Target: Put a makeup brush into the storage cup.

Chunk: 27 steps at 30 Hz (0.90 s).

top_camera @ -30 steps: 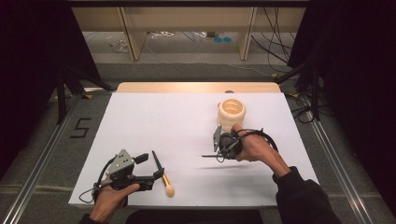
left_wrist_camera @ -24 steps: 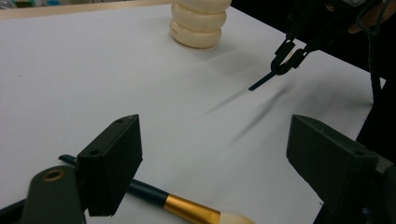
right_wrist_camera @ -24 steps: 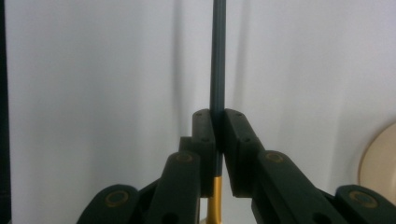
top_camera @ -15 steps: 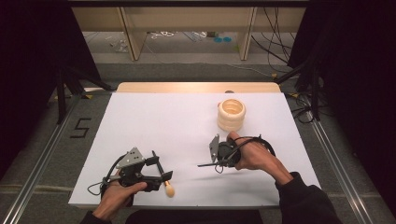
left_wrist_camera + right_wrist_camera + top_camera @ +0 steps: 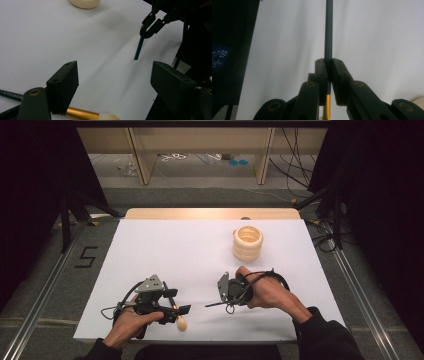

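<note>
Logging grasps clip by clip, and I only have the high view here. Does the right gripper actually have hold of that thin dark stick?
Observer: Yes. In the right gripper view the right gripper has its jaws shut on a dark blue brush handle, just ahead of the handle's gold band.
Operator: And the left gripper, has it gripped the other brush?
Observer: No. In the left gripper view the left gripper has its jaws wide apart, and the second brush lies below them, with nothing between the jaws.
</note>
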Each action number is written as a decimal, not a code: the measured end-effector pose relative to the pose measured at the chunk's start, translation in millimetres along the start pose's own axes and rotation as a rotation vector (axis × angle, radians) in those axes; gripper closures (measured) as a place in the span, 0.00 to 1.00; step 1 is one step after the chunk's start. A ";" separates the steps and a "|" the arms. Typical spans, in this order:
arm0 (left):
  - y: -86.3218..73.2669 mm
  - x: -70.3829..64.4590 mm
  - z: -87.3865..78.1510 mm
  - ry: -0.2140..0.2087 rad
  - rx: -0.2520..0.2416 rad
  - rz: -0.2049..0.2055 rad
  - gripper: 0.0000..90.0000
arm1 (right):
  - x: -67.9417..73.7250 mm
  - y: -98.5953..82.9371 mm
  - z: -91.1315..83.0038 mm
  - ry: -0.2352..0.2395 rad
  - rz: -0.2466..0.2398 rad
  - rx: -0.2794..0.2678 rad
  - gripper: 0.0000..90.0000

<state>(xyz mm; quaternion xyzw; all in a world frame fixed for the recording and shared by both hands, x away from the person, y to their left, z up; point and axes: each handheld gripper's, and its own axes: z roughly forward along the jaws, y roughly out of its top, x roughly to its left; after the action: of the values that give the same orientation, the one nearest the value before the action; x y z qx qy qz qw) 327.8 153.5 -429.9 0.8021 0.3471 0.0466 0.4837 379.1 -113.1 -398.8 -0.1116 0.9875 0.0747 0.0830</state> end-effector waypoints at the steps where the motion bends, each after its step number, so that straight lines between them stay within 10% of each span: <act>1: 0.8 -1.0 0.4 -0.005 0.010 -0.001 0.25 | 1.4 1.6 -0.1 -0.002 -0.001 0.000 0.93; 27: 6.5 -9.9 18.9 -0.126 0.155 -0.047 0.38 | 17.1 28.8 1.3 -0.016 -0.151 -0.022 0.93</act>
<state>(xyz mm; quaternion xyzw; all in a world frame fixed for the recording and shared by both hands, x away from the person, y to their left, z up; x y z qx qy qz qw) 331.4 131.6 -432.1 0.8300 0.3375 -0.0422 0.4420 356.1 -88.7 -399.4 -0.1861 0.9747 0.0798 0.0948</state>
